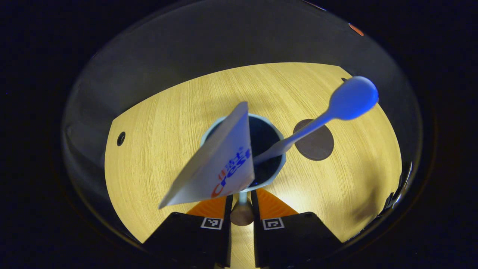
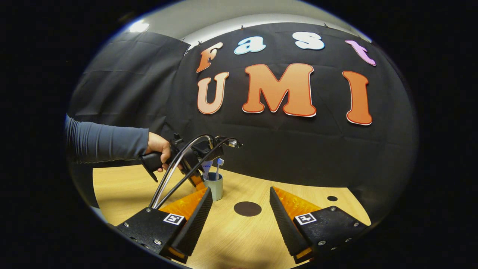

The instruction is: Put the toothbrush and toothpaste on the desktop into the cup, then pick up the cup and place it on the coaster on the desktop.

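A pale blue cup (image 1: 282, 164) stands on the wooden desktop (image 1: 157, 123), seen from above. A white toothpaste tube (image 1: 220, 164) and a blue-headed toothbrush (image 1: 351, 99) lean out of it. My left gripper (image 1: 242, 196) is shut on a narrow pale part at the cup's near side. In the right gripper view the cup (image 2: 215, 188) stands under the left gripper (image 2: 196, 179), with the toothbrush (image 2: 219, 162) and the toothpaste tube (image 2: 206, 166) sticking up. The dark round coaster (image 1: 313, 140) lies just right of the cup. My right gripper (image 2: 240, 189) stands open, with the coaster (image 2: 247, 208) between its fingers farther off.
A hand and a sleeved arm (image 2: 108, 144) hold the left gripper, with cables (image 2: 175, 175) trailing from it. Small dark holes (image 1: 121, 138) (image 2: 332, 198) sit near the desktop's edges. The black cloth wall rises behind the desk.
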Demonstrator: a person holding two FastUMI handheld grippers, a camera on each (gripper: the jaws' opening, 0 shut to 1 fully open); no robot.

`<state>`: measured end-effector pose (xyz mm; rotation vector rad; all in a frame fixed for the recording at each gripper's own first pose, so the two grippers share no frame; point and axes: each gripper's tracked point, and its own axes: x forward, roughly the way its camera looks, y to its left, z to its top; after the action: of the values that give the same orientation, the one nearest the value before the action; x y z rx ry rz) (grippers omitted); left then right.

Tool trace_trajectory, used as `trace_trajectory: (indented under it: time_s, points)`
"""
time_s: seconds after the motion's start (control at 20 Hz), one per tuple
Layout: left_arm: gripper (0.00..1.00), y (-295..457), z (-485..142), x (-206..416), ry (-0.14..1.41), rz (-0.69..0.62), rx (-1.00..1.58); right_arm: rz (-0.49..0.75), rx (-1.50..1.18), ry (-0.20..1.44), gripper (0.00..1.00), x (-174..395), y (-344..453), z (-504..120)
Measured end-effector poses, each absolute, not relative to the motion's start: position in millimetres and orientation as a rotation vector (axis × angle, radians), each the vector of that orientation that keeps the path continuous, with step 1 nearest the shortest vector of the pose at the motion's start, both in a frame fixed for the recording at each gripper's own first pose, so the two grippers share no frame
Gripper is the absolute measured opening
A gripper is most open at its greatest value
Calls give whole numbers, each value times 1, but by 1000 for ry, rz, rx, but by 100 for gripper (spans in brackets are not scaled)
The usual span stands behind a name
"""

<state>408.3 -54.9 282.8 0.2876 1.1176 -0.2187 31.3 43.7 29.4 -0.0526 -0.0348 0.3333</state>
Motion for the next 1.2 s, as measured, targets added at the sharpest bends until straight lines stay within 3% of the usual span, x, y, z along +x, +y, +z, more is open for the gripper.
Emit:
trace_trajectory:
  time_s: [0.1, 0.4, 0.55, 1.1, 1.15, 1.2]
  points:
    - [24, -45, 313, 402, 1103, -239, 289, 317, -52, -32, 92, 30, 35, 29]
    - [24, -108, 360, 417, 1072, -310, 327, 277, -55, -30, 92, 24, 16, 28]
    - [24, -132, 399, 460, 1072, -335, 333, 265, -58, -31, 92, 22, 8, 28]
    - [24, -129, 438, 581, 1120, -349, 335, 210, -5, 59, 92, 26, -25, -9]
    - [26, -135, 452, 600, 1094, -362, 335, 207, -2, 57, 92, 27, -25, -8]
    - [37, -139, 464, 615, 1071, -370, 329, 200, 2, 55, 92, 28, -26, -6]
